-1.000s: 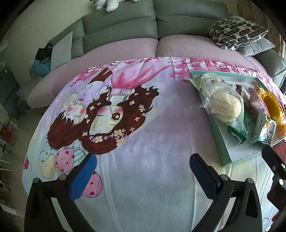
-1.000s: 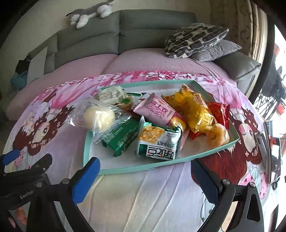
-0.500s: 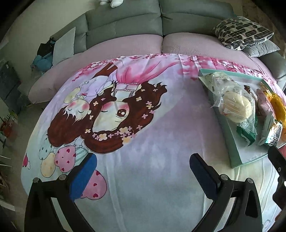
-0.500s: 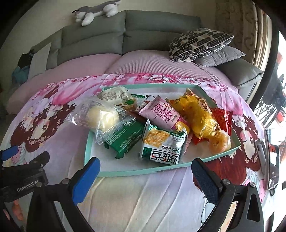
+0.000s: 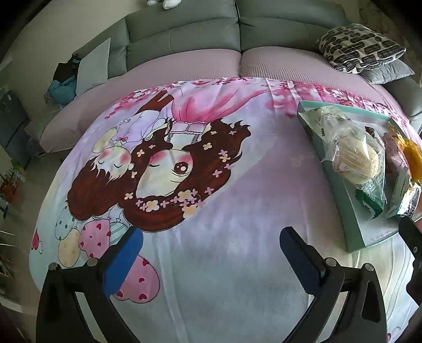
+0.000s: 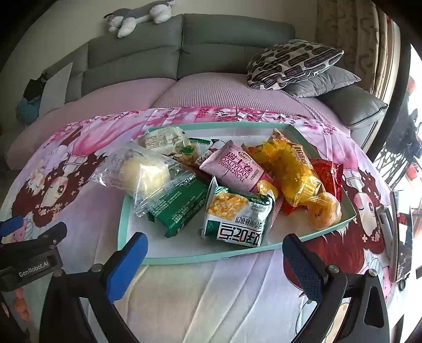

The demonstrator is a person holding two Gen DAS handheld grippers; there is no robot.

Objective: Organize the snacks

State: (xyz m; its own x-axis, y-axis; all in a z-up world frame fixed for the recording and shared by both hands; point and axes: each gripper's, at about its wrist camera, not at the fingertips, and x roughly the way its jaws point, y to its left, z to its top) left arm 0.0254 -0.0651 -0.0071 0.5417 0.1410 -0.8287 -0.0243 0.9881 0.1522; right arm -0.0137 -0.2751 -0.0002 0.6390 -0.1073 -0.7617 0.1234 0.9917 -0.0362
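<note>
A teal tray on the cartoon-print cloth holds several snack packs. A clear-wrapped bun hangs over its left rim, above a dark green pack. A green-and-white pack lies at the front, a pink Swiss roll pack behind it. A yellow bag and a red pack are on the right. My right gripper is open just before the tray's near rim. My left gripper is open over bare cloth, left of the tray.
A grey sofa with pink seat covers stands behind. Patterned and grey pillows lie on its right end, a plush toy on the backrest. The cloth drops off at the left. A wheeled stand is at the right.
Both views have shifted a little toward the sofa and upward. The tray sits further right in the left wrist view. Neither gripper's opening has changed and no snack has moved.
</note>
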